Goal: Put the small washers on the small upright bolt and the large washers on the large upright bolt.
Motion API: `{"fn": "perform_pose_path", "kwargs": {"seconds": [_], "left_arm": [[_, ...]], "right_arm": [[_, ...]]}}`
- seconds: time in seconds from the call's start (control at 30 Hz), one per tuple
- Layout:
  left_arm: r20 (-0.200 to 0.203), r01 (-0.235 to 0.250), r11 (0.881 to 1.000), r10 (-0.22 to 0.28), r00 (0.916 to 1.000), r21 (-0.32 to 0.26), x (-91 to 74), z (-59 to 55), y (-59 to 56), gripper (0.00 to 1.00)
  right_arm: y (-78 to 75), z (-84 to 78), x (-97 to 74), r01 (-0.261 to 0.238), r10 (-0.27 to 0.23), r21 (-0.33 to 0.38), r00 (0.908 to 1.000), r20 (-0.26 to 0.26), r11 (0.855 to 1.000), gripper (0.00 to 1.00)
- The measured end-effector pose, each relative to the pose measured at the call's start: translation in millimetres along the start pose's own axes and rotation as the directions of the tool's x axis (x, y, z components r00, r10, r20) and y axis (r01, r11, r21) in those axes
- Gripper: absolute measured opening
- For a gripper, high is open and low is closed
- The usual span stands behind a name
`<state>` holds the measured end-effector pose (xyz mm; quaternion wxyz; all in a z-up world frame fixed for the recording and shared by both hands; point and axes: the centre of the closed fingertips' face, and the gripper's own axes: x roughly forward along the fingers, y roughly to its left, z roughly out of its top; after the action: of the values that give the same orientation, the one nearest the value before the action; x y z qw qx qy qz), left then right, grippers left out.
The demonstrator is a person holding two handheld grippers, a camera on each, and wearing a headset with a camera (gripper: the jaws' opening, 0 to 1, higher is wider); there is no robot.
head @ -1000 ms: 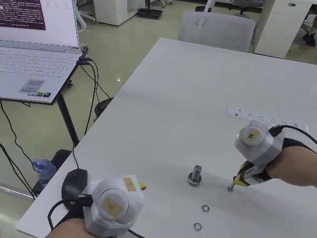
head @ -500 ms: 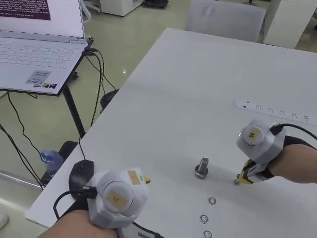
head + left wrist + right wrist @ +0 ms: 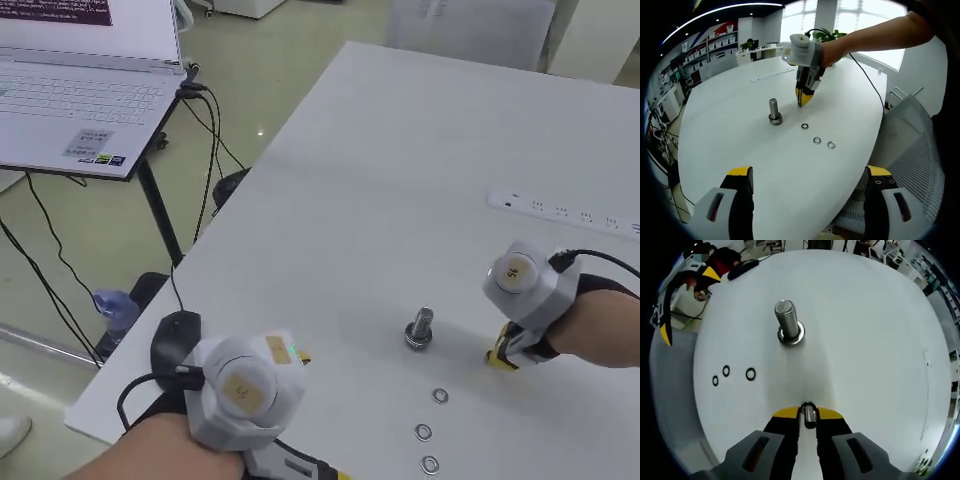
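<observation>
The large bolt (image 3: pixel 420 328) (image 3: pixel 774 110) (image 3: pixel 787 322) stands upright on the white table, with a ring at its base. My right gripper (image 3: pixel 500 358) (image 3: pixel 808 415) (image 3: pixel 804 97) is just right of it, shut on the small bolt (image 3: pixel 809 416), its tips down at the table surface. Three small washers (image 3: pixel 440 396) (image 3: pixel 817 140) (image 3: pixel 726 371) lie loose in a row in front of the large bolt. My left gripper (image 3: pixel 809 172) is open at the near left edge, with nothing between its fingers.
A black mouse (image 3: pixel 175 340) lies by the table's near left corner. A white power strip (image 3: pixel 570 212) is at the far right. A laptop (image 3: pixel 80 90) sits on a stand left of the table (image 3: pixel 400 180).
The head camera has shifted, so the scene sits higher and further right. My right gripper stays shut on the small bolt beside the large bolt. The washers have not moved.
</observation>
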<state>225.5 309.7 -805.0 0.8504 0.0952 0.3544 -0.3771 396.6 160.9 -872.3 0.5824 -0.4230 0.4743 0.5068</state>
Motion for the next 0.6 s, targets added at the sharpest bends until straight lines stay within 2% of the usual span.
{"fn": "perform_pose_path", "kwargs": {"seconds": [0.6], "left_arm": [[-0.013, 0.009, 1.000, -0.008, 0.9999, 0.013, -1.4, 0.9, -2.4, 0.89]], "right_arm": [[3.6, -1.9, 1.1, -0.001, 0.001, 0.003, 1.0000, 0.000, 1.000, 0.13]]}}
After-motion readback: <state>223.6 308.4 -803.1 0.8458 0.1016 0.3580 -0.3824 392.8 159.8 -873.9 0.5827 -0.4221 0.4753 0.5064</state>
